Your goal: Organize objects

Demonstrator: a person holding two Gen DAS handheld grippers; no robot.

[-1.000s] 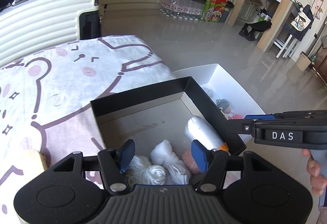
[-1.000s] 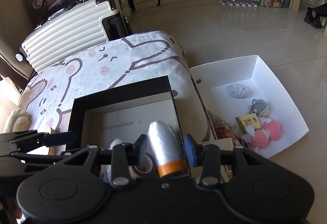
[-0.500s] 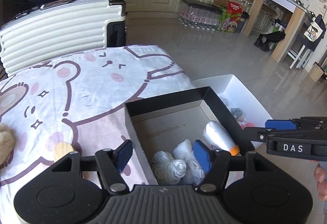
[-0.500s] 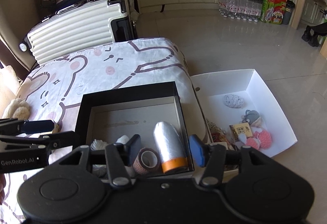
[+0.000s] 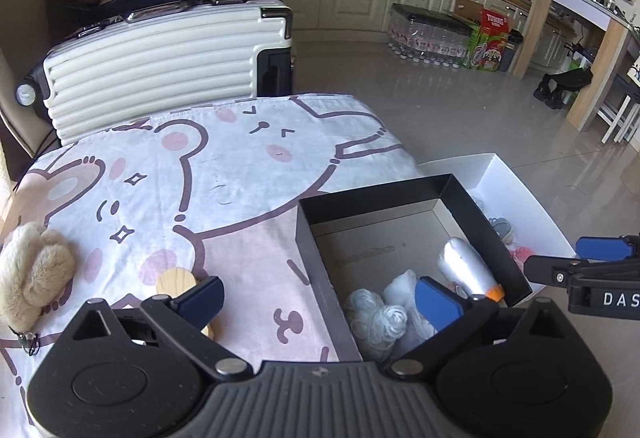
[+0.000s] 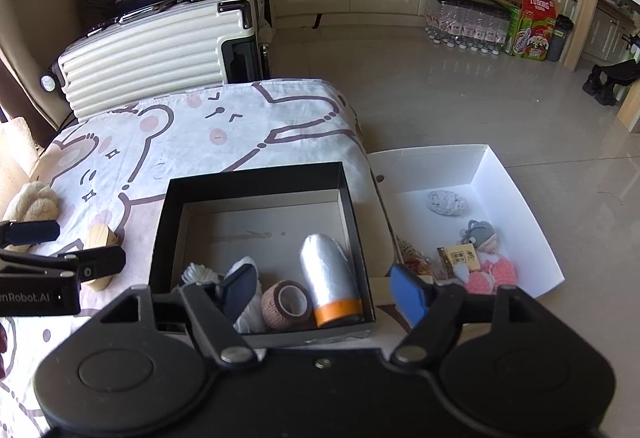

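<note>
While both tongs have just been spreading wide with nothing between them, the left tongs (image 5: 318, 298) and right tongs (image 6: 322, 288) hang empty over the near end of the black box (image 6: 256, 180). Below them it already holds a silver roll (image 6: 326, 274), tape ring (image 6: 286, 304) and white yarn (image 5: 374, 318). Left of the left tongs, a wooden piece (image 5: 176, 280) and plush toy (image 5: 32, 270) lie unsorted on the desk.

On table (image 6: 248, 126): box (image 6: 256, 178) at right edge | in box, near wall: yarn (image 6: 198, 272), tape roll (image 6: 286, 304), spool (image 6: 326, 278), left to right | left of box: wooden piece (image 6: 100, 238), then plush (image 6: 34, 200) | right, on floor: tray (image 6: 516, 206) with trinkets (image 6: 480, 258) | behind table: suitcase (image 6: 160, 50)
</note>
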